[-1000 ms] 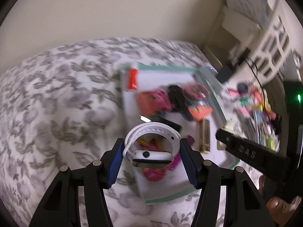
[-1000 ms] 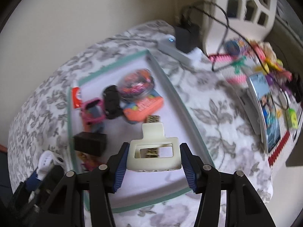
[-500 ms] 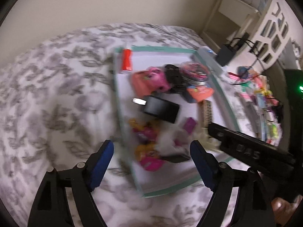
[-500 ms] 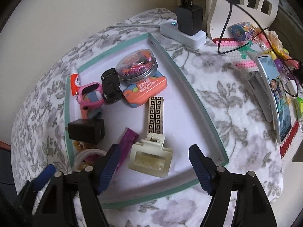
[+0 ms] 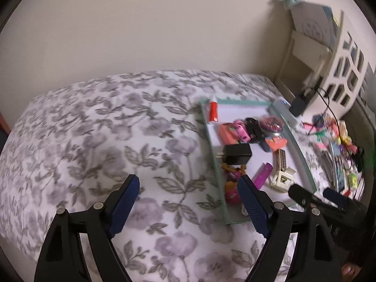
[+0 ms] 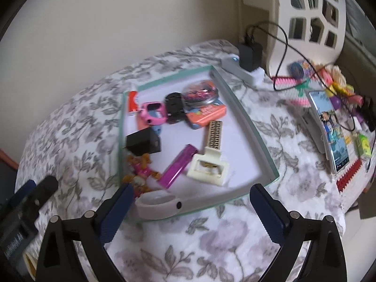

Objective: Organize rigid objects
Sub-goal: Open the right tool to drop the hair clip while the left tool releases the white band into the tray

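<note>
Rigid objects lay gathered in a teal-rimmed tray (image 6: 255, 138) on the floral bedspread (image 5: 94, 136), well ahead of both claws. The right gripper (image 6: 191, 208) hung with its blue-padded jaws spread wide and nothing between them, low over the tray's near edge; the white smartwatch (image 6: 156, 203) rested on that edge just beyond its fingertips, toward 11 o'clock. Farther in, at 12 o'clock from the claw, sat the cream hair claw clip (image 6: 208, 168), touching the near end of the gold-patterned hair clip (image 6: 213, 134), with the magenta bar (image 6: 178, 165) just beside it at its 9 o'clock. The black charger block (image 6: 143, 142) stood at the tray's left wall, and the pink watch (image 6: 152, 114), the black toy car (image 6: 175, 107), the round tin (image 6: 199, 91) and the orange case (image 6: 205, 115) crowded the far end (the red tube (image 6: 133, 101) lay along the far left corner). The left gripper (image 5: 188, 202) was likewise spread and empty, hovering over bare bedspread, with the tray off at its 2 o'clock and the orange-and-pink toy figure (image 5: 231, 183) just past its right fingertip.
</note>
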